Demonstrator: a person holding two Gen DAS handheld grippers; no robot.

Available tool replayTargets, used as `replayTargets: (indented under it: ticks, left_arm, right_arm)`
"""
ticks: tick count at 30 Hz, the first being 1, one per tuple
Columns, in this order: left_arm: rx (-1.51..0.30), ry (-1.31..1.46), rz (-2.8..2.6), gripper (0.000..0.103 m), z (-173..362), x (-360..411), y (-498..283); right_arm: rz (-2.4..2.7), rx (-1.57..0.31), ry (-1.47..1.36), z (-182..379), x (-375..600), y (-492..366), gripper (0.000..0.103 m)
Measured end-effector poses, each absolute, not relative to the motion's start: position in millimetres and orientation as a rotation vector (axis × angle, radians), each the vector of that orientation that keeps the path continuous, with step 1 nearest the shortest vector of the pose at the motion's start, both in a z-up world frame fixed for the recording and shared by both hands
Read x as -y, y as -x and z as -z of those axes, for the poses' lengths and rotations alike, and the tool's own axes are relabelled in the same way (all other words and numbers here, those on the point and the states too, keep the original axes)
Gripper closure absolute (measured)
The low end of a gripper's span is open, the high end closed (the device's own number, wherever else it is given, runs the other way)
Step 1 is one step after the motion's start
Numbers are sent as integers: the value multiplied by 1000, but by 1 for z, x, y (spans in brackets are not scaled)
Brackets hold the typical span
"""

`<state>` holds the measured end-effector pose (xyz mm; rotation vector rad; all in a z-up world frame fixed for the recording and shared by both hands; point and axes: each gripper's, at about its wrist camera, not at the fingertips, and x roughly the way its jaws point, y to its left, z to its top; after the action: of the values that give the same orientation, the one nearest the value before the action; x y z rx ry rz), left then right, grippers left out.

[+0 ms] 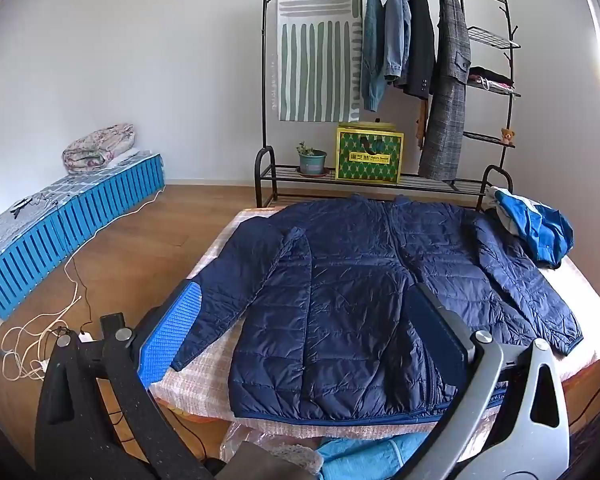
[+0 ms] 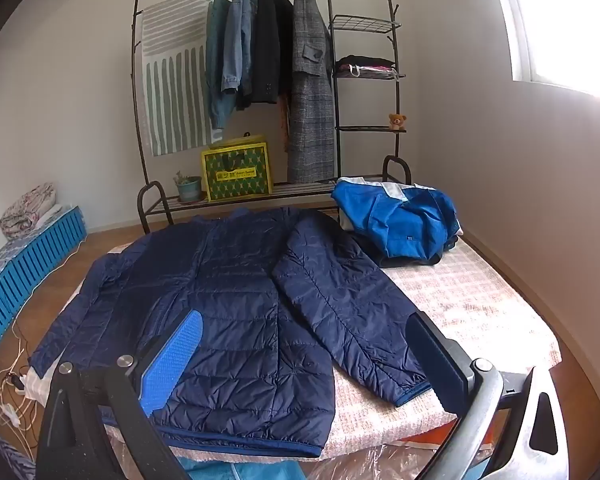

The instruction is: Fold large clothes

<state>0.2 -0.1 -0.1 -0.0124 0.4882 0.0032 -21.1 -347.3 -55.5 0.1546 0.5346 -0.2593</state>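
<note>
A navy quilted puffer jacket (image 1: pixel 352 288) lies flat, front up, on a low table with a pale checked cover (image 1: pixel 204 380); both sleeves are spread outward. It also shows in the right wrist view (image 2: pixel 228 304). My left gripper (image 1: pixel 300 332) is open and empty, held above the jacket's lower left half, its blue pad (image 1: pixel 168 332) over the left sleeve cuff. My right gripper (image 2: pixel 304 364) is open and empty, above the jacket's hem and right sleeve (image 2: pixel 348 308).
A crumpled blue and white jacket (image 2: pixel 404 220) lies at the table's far right corner. A black clothes rack (image 1: pixel 384 60) with hung coats, a yellow box and a plant stands behind. A blue slatted bench (image 1: pixel 68 232) and cables (image 1: pixel 40 332) are on the floor left.
</note>
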Motion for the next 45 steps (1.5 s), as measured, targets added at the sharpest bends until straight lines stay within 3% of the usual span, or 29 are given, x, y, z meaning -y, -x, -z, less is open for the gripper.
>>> replayTargets:
  ticks: [45]
  left_arm:
    - [-455, 12, -7, 0, -8, -6, -1]
  right_arm:
    - [264, -516, -139, 51, 343, 22, 0]
